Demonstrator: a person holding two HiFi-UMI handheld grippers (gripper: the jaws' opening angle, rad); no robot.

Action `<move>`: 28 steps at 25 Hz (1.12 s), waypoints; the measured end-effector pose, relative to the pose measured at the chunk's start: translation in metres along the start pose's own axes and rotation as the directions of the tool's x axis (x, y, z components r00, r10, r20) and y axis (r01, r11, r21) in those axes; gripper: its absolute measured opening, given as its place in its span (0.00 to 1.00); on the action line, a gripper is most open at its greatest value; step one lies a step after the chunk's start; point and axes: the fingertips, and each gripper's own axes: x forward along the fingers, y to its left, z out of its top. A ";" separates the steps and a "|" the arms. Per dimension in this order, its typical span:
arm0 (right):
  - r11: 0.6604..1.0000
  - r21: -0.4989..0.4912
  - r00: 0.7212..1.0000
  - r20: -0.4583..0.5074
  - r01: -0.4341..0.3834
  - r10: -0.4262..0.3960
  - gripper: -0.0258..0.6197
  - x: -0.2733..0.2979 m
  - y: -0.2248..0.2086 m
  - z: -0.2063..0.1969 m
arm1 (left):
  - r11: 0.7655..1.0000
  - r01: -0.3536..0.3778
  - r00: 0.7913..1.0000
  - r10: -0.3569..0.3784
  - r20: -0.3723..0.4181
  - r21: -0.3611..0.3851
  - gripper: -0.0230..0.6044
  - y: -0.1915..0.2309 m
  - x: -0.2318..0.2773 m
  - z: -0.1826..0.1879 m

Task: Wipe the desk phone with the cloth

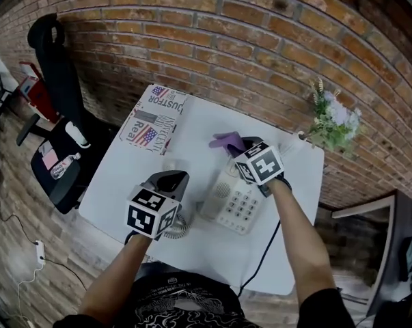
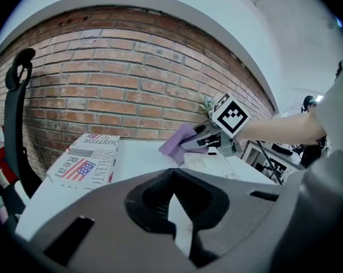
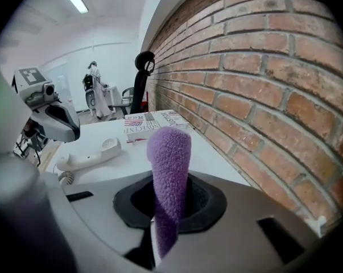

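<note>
A white desk phone (image 1: 238,202) sits mid-table on the white table (image 1: 124,176), its keypad facing up. Its handset (image 3: 89,155) lies off the cradle on the table, with the coiled cord (image 1: 179,227) beside the phone. My right gripper (image 1: 245,149) is shut on a purple cloth (image 1: 227,141) that sticks up between its jaws (image 3: 169,152), held over the far end of the phone. My left gripper (image 1: 170,180) hovers left of the phone, above the handset, jaws together with nothing between them (image 2: 171,205).
A printed box with a flag design (image 1: 154,117) lies at the table's far left corner. A vase of flowers (image 1: 332,118) stands at the far right against the brick wall. A black chair (image 1: 55,67) is left of the table. The phone cable (image 1: 264,251) hangs over the near edge.
</note>
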 end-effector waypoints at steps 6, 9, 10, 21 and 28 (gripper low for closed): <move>0.993 0.090 0.997 0.011 -0.076 0.076 0.11 -0.002 0.000 -0.009 | 1.000 -0.020 1.000 0.020 0.000 -0.016 0.04 0.001 -0.001 -0.005; 0.991 0.103 0.996 0.007 -0.084 0.084 0.11 -0.008 -0.004 -0.016 | 1.000 -0.017 1.000 0.017 -0.003 -0.018 0.04 -0.003 0.005 -0.006; 0.991 0.107 0.996 0.005 -0.084 0.084 0.11 -0.010 -0.006 -0.019 | 1.000 -0.014 1.000 0.014 -0.003 -0.018 0.04 -0.005 0.007 -0.006; 0.986 0.162 0.999 0.003 -0.049 0.049 0.11 -0.039 -0.018 -0.047 | 0.999 0.045 0.999 -0.045 0.017 0.003 0.04 -0.034 0.026 0.005; 0.981 0.193 1.000 -0.004 -0.009 0.010 0.11 -0.059 -0.024 -0.067 | 0.996 0.080 0.997 -0.080 0.019 0.026 0.04 -0.050 0.032 0.009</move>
